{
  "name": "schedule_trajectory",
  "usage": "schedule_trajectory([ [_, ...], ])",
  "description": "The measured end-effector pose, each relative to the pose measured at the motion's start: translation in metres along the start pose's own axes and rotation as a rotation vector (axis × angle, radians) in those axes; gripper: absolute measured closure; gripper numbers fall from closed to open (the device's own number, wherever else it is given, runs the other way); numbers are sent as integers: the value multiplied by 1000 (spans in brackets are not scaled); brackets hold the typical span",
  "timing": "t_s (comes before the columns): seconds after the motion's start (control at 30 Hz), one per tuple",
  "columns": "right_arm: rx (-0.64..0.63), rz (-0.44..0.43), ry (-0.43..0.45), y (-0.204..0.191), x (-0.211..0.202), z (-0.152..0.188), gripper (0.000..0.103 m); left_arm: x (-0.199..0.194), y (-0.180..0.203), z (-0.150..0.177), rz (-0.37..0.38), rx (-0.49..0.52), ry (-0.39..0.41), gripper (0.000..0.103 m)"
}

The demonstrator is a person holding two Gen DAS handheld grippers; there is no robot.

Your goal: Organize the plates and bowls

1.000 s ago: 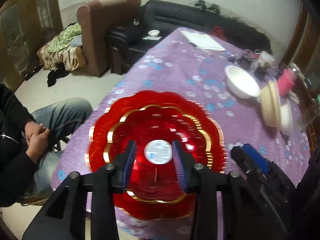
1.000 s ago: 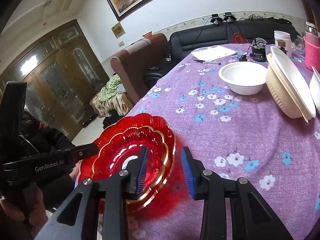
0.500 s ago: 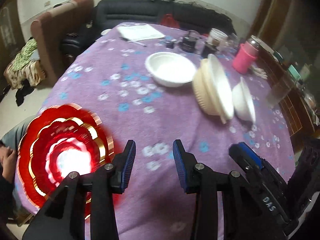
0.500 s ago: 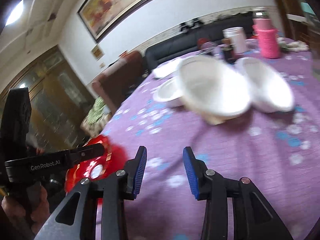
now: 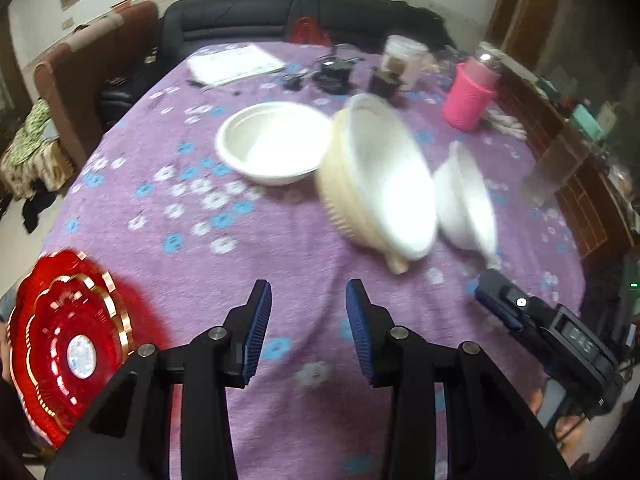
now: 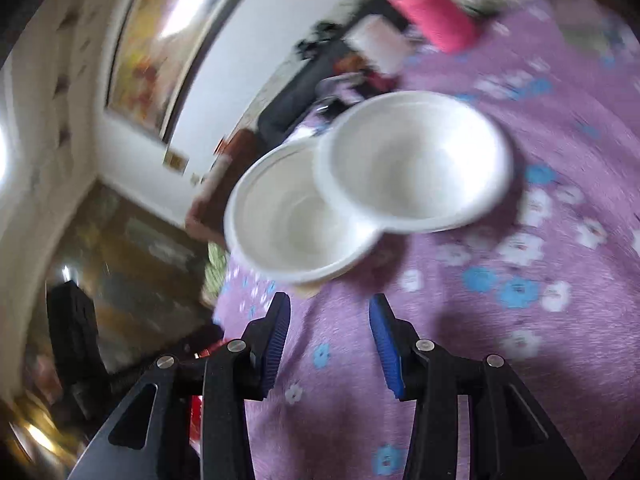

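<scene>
Red plates (image 5: 68, 344) shifted left — unseen right view

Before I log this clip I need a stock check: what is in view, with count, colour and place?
red plates: a nested stack, red with gold rims, count unclear, near left edge of the table
tilted bowls: a beige one with white nested inside, plus a smaller white one leaning beside it, mid-table right
upright bowl: one, white, mid-table
pink container: one, far right
papers: white, far end
jar and dark clutter: blurred, far end
tablecloth: purple, flowered
sofa: black, behind table
left hand-held gripper: open, holding nothing
right hand-held gripper: jaws opening, nothing between them
</scene>
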State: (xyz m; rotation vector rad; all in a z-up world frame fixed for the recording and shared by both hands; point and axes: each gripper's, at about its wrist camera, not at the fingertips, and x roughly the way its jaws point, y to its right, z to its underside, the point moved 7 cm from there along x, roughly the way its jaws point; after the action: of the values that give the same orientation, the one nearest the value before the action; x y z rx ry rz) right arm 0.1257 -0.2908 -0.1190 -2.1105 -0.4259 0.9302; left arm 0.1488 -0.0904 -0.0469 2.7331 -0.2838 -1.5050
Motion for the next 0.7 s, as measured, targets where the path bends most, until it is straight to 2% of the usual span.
schedule_trajectory([
  [0.13,102,-15,27,29,-15,-16,59,-2,37,-19,36,49,6,67],
  [0.23,143,-27,42,41,-23,-29,59,1,64,-35,34,86,11,67],
  [0.33,231,-67,49,56,-22,-44,59,13,82,-48,-6,104,4,58],
  [0.7,418,-42,27,107,-7,-71,58,69,106,-66,-71,76,-75,58],
])
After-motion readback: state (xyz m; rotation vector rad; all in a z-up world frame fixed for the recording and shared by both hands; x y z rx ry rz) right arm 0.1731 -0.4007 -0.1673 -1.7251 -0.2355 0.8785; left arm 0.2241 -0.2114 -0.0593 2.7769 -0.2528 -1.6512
